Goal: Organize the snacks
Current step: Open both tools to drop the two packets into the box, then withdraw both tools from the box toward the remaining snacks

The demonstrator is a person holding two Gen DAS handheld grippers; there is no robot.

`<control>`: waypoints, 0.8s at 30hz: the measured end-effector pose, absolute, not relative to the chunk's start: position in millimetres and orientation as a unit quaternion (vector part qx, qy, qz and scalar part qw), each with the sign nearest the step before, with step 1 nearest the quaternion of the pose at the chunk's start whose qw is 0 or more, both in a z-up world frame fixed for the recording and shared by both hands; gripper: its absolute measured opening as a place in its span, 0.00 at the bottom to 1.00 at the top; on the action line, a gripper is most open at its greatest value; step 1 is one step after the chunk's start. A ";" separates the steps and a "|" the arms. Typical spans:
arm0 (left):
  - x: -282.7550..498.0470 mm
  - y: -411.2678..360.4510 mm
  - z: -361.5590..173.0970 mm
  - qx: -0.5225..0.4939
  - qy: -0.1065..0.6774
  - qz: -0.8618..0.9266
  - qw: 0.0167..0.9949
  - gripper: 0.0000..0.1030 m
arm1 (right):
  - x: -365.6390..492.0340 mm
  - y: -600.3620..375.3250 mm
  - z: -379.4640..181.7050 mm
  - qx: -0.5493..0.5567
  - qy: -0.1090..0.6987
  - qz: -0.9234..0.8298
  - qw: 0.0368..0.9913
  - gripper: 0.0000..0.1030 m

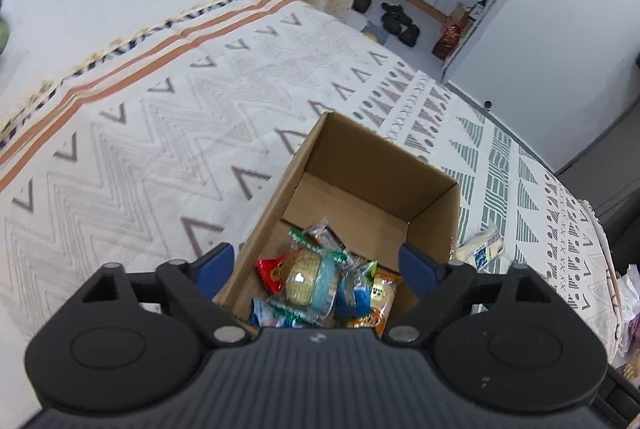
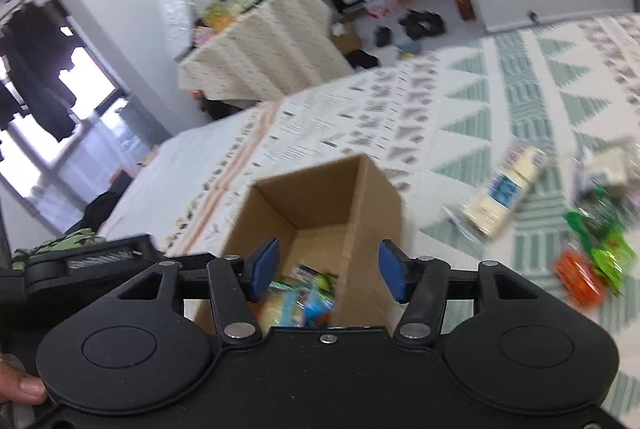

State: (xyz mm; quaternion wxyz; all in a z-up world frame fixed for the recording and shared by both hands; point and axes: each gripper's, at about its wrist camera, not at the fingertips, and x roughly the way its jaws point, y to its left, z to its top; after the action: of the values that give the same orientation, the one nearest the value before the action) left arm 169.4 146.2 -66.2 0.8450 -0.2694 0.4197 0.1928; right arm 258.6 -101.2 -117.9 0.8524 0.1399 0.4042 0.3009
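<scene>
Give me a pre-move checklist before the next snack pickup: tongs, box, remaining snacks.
1. Left tongs empty, jaws apart over the cardboard box: ok.
2. Right tongs empty, jaws apart: ok.
3. Box upright with top open: ok.
4. Room left in box: ok; wrapped snacks fill only the near end.
5. Next target located: ok; cream and blue packet lies on the patterned cloth beside the box, green packets and an orange one further right.
6. Exact count of snacks left outside: cannot tell; right wrist view is blurred.
</scene>
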 end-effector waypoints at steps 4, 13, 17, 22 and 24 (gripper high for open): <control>165.8 141.1 -62.0 -0.278 0.434 0.188 0.836 0.88 | 255.4 -116.8 -108.3 0.126 0.421 0.282 0.853 0.53; 157.3 99.1 -39.4 -0.245 0.431 0.134 0.858 0.98 | 238.6 -152.4 -65.6 0.092 0.405 0.268 0.869 0.61; 154.8 77.2 -34.0 -0.228 0.432 0.114 0.865 1.00 | 228.9 -173.3 -53.1 0.095 0.398 0.255 0.876 0.66; 145.5 56.4 -30.7 -0.219 0.424 0.102 0.873 1.00 | 216.1 -202.6 -38.6 0.103 0.384 0.241 0.886 0.79; 141.7 48.7 -26.8 -0.211 0.420 0.100 0.877 1.00 | 211.3 -212.3 -32.7 0.098 0.377 0.237 0.890 0.81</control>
State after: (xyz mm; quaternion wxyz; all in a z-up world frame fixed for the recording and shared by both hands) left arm 141.7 48.7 -26.8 0.8770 -0.2113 0.4198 0.1004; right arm 211.3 -212.3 -32.7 0.8901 0.0978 0.3769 0.2369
